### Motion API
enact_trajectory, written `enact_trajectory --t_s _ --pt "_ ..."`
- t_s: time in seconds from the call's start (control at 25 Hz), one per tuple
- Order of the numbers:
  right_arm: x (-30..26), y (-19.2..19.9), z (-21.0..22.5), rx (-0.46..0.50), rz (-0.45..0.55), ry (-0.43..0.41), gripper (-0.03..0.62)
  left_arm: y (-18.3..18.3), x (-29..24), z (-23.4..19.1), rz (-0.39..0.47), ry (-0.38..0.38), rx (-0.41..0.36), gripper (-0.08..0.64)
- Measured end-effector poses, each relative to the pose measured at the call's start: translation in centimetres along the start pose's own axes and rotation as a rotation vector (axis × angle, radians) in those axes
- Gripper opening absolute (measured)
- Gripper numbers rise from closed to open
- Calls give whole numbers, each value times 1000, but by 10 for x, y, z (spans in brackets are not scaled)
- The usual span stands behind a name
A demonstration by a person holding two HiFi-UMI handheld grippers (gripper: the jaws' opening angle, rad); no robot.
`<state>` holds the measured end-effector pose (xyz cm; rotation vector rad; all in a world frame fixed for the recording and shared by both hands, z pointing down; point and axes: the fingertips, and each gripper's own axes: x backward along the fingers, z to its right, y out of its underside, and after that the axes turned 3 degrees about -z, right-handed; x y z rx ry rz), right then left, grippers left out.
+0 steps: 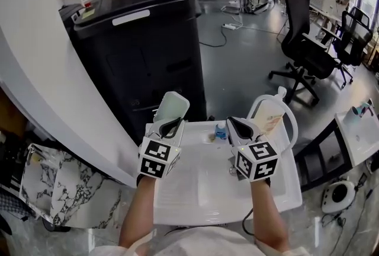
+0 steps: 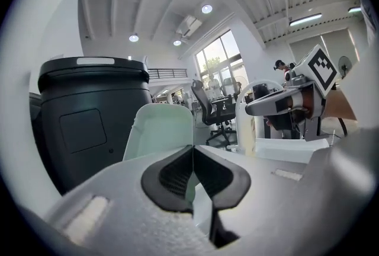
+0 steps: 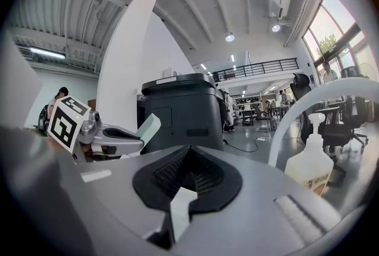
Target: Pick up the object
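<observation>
pale green flat plastic panel (image 1: 172, 108): lower edge hidden inside closed jaws of left gripper (image 1: 176, 122) | small blue item (image 1: 220, 131) on white tray (image 1: 201, 189): too small to identify | white spray bottle (image 1: 271, 121): base hidden behind right gripper (image 1: 233, 123)

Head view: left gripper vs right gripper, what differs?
The left gripper grips a pale green flat plastic piece standing up from its tip; the right gripper holds nothing. Left is nearer the tall black cabinet, right nearer the white pump bottle. Both are shut, above the white tray.
</observation>
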<state>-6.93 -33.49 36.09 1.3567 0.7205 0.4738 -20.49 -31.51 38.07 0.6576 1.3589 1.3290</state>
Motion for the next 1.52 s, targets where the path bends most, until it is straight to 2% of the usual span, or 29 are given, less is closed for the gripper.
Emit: enact_trajectory --t_s 0.16,0.32,0.6,1.52 --pt "0 -4 -4 2 10 -5 4 -6 16 -11 49 -57 43 9" --pt "1 -5 -7 -6 20 -10 5 -3 28 -20 91 -107 130 9" --pt "0 -3 -10 -1 15 -11 3 16 36 -29 74 -150 161 9" --pt "2 -4 -11 -3 16 -14 3 11 33 -25 69 -144 135 9"
